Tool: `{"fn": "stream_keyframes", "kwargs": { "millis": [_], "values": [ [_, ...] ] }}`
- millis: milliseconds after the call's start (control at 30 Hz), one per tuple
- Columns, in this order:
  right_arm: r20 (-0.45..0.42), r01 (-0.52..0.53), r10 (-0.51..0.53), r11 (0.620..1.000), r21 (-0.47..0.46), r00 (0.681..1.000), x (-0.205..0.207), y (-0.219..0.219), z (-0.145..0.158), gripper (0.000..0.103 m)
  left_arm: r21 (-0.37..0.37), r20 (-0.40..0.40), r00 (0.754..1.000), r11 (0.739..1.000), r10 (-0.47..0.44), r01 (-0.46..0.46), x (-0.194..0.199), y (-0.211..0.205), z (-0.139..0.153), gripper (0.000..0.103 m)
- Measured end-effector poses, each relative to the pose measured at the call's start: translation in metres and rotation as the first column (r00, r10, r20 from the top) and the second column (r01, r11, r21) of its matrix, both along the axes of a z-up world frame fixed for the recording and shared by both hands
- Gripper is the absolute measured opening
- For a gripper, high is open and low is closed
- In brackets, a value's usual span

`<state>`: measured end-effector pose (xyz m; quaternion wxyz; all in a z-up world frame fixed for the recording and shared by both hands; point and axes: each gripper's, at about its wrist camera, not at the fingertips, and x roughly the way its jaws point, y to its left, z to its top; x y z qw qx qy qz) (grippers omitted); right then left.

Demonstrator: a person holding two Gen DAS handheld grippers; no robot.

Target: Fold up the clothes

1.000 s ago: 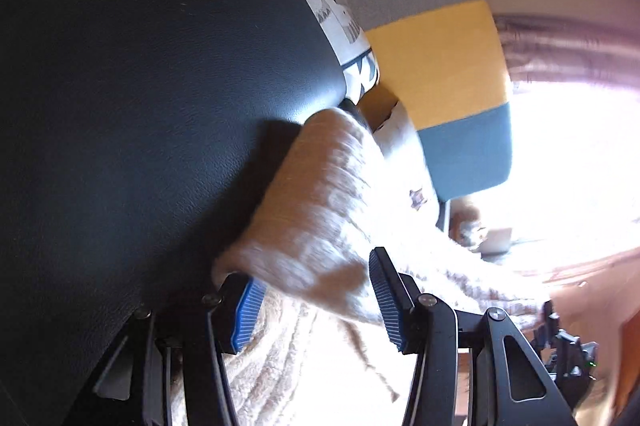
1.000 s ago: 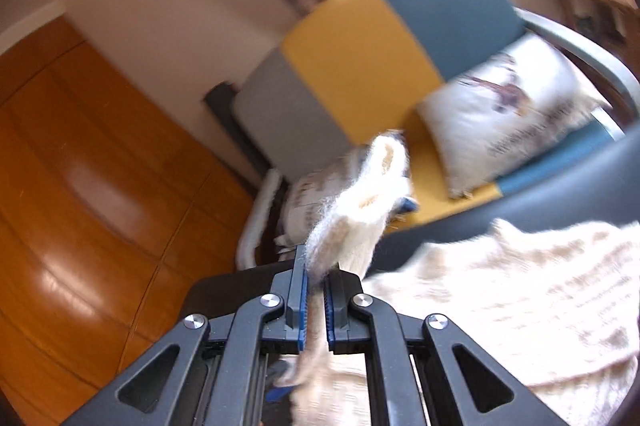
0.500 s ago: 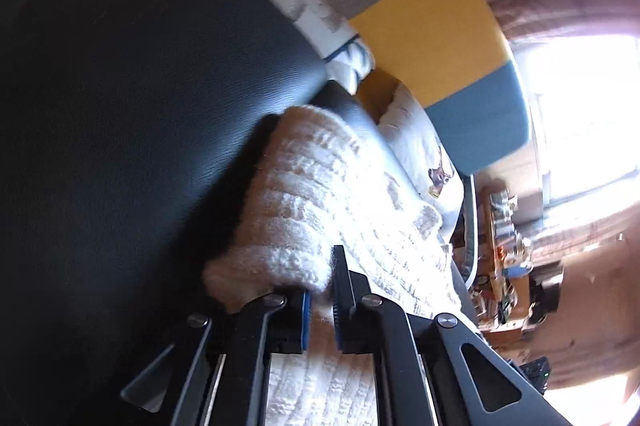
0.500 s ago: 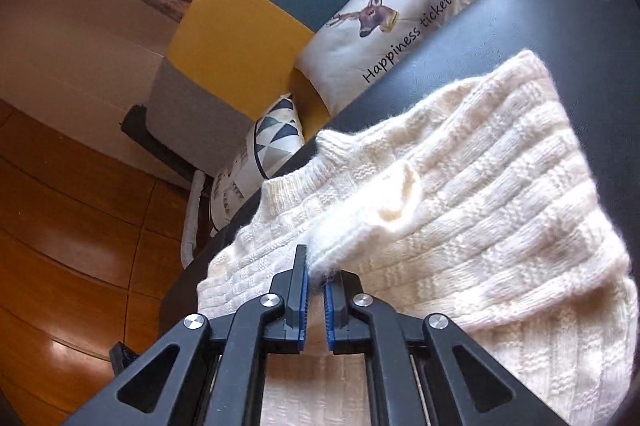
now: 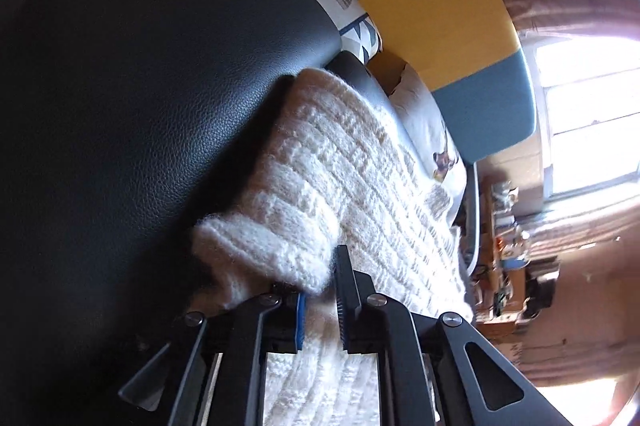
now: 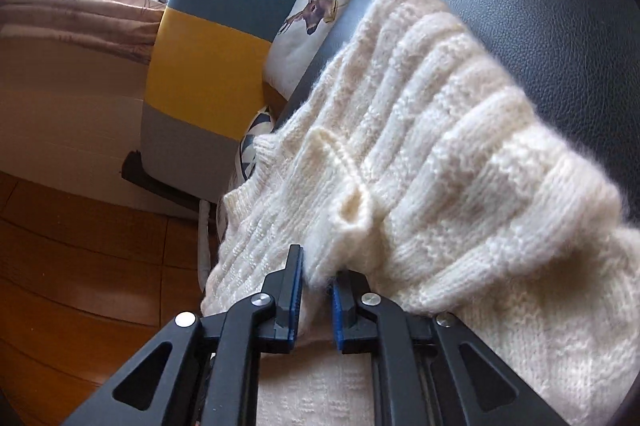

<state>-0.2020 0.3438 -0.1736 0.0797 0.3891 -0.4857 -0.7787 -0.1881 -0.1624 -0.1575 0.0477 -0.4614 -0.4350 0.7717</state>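
Observation:
A cream chunky-knit sweater (image 5: 340, 165) (image 6: 440, 145) lies on a black leather-look table top (image 5: 140, 105) (image 6: 540, 5), with one part folded over onto the body. My left gripper (image 5: 320, 274) is at the near edge of that fold. Its jaws stand slightly apart, and the fuzzy ribbed hem rests at their tips. My right gripper (image 6: 317, 262) is at the other side of the fold. Its jaws are also a little apart, with a tuft of knit between them and a small loose flap just ahead.
Behind the table stands an armchair (image 5: 440, 5) (image 6: 200, 45) in grey, yellow and teal bands. It holds a deer-print pillow (image 6: 312, 9) and a triangle-pattern pillow (image 5: 360, 33). A wooden floor (image 6: 80, 266) lies left of the table. A cluttered shelf (image 5: 508, 246) stands near a bright window.
Both grippers carried the sweater part down onto the body. The left shut on it and the right stayed shut; now the jaws of both have parted a little and the fold lies flat.

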Motion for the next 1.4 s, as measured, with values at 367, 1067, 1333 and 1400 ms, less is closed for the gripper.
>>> {"fn": "stream_keyframes", "kwargs": {
  "millis": [367,1067,1333,1400],
  "values": [
    [0.095,-0.132,0.095,0.811,0.571,0.991,-0.031,-0.044,0.036,0.007,-0.15,-0.073,0.986,0.979,-0.149,0.137,0.009,0.011,0.012,0.009],
    [0.046,-0.062,0.047,0.91,0.409,0.998,-0.026,-0.013,0.023,0.008,-0.11,-0.002,0.968,0.962,-0.25,0.249,-0.006,-0.04,0.002,0.037],
    [0.065,-0.111,0.091,0.811,0.574,0.994,-0.024,-0.033,0.028,0.007,-0.506,-0.037,0.943,0.82,-0.33,0.267,0.006,0.006,0.016,0.01],
    [0.078,-0.122,0.094,0.805,0.58,0.993,-0.025,-0.034,0.03,0.008,-0.444,-0.048,0.948,0.857,-0.315,0.262,0.002,-0.004,0.02,0.011]
  ]
}}
